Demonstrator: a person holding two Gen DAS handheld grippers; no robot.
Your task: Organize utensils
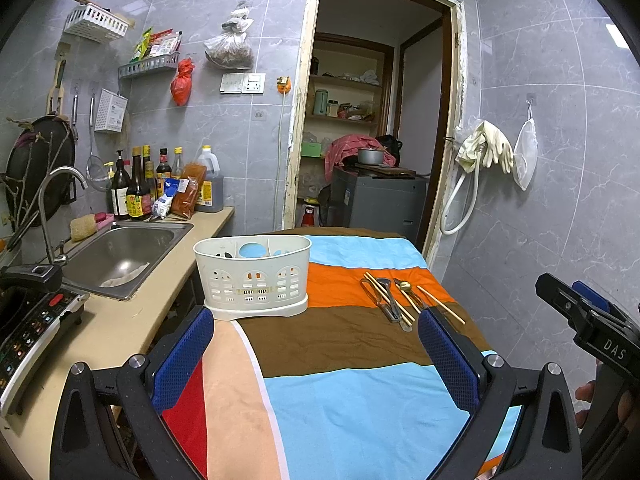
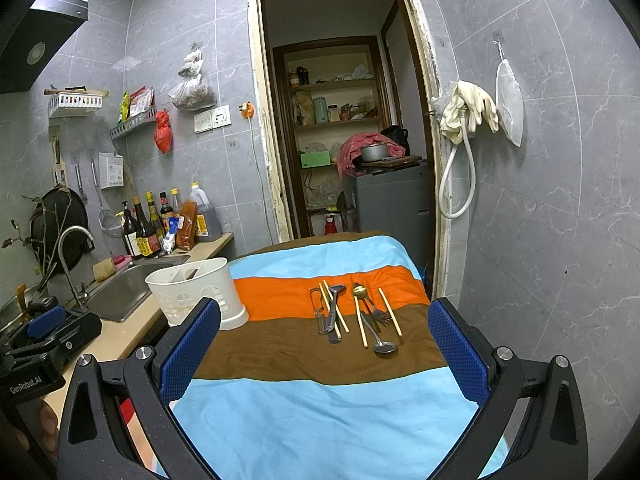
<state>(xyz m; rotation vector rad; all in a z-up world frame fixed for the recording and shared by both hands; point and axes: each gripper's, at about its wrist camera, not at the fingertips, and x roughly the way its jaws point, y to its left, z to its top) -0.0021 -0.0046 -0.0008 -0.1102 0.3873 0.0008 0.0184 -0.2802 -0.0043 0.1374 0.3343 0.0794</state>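
Striped cloth (image 2: pixel 320 420) covers the table beside the sink counter (image 1: pixel 120 332). White utensil caddy (image 1: pixel 253 276) stands upright at the cloth's far left. Left gripper (image 1: pixel 316 344) is level, low over the near cloth, spread wide, empty. Right gripper (image 2: pixel 324 344) likewise, wide, empty. Utensils (image 2: pixel 356 314), namely chopsticks, spoons, fork, lie loose far right on the orange and brown stripes.

Utensil caddy (image 1: pixel 253 276) stands at left edge of striped cloth (image 1: pixel 360 400), beside the counter. Sink (image 1: pixel 120 258) left of caddy; sauce bottles (image 1: pixel 138 188) behind sink against wall. Utensil pile (image 2: pixel 354 314) (chopsticks, spoons, fork) lies on cloth, right of caddy. Doorway (image 2: pixel 340 120) beyond the cloth.
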